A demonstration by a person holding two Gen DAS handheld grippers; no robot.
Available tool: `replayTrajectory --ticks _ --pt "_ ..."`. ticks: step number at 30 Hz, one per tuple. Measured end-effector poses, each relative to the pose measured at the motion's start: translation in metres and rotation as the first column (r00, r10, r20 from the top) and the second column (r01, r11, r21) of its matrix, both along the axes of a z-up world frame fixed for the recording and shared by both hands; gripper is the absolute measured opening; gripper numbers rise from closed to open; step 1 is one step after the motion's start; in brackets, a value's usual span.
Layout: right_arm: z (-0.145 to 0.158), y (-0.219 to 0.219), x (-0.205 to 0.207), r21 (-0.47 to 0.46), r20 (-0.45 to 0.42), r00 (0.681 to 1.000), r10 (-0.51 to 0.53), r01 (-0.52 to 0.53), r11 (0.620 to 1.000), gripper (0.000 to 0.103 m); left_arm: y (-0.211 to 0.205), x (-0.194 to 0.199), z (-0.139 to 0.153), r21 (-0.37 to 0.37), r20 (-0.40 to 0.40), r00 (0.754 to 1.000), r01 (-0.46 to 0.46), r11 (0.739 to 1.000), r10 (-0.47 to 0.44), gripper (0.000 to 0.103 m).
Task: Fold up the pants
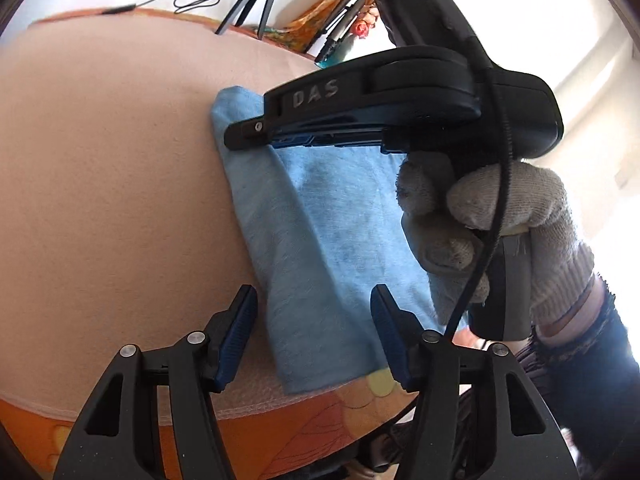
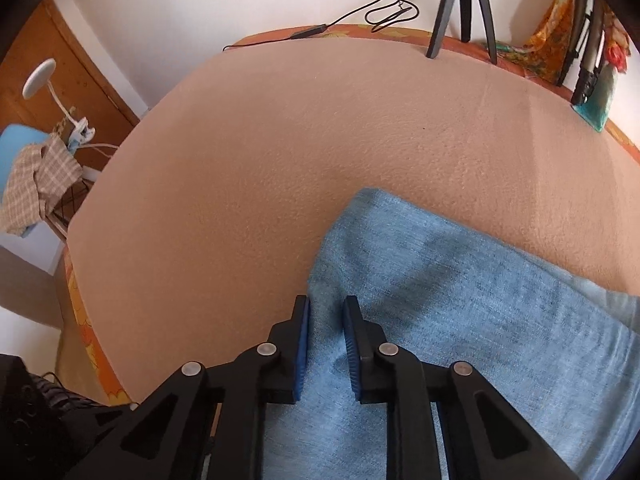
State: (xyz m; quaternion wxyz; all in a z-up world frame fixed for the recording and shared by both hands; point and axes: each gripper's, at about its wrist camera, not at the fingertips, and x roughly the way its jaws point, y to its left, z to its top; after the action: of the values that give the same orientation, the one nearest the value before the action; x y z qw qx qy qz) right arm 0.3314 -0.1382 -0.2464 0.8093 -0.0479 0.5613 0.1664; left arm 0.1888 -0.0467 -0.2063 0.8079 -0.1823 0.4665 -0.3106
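The light blue pants [image 1: 320,240] lie folded in a long strip on the peach blanket [image 1: 112,168]. My left gripper [image 1: 314,300] is open, its jaws spread over the near end of the pants, holding nothing. My right gripper [image 1: 256,130], held by a gloved hand [image 1: 500,232], lies side-on over the far end of the pants. In the right wrist view the right gripper [image 2: 326,308] has its jaws partly open with a narrow gap, straddling a ridge of the pants [image 2: 460,300] near their left edge. No cloth is pinched.
The blanket [image 2: 280,140] covers an orange patterned table [image 1: 280,432]. A black tripod [image 2: 460,8] and a cable [image 2: 384,8] stand at the far edge, with tools [image 2: 588,64] at the far right. A chair with checked cloth [image 2: 36,184] stands left of the table.
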Motion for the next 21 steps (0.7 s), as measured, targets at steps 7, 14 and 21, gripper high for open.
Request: replayTrajectory --ticks 7,14,21 --pt "0.010 0.000 -0.004 0.027 -0.030 1.000 -0.007 0.008 1.000 0.049 -0.014 -0.012 0.023 0.010 0.151 0.988 0.031 0.999 -0.032 0.028" --pt "0.002 0.005 -0.013 -0.054 -0.070 0.996 0.060 -0.064 0.996 0.053 -0.032 -0.019 0.023 0.091 0.235 0.968 0.066 0.994 -0.086 0.027" --pt "0.001 -0.015 -0.019 -0.036 -0.027 0.999 0.029 -0.030 0.999 0.012 -0.035 -0.021 0.013 0.129 0.203 0.977 0.044 0.991 -0.070 0.030"
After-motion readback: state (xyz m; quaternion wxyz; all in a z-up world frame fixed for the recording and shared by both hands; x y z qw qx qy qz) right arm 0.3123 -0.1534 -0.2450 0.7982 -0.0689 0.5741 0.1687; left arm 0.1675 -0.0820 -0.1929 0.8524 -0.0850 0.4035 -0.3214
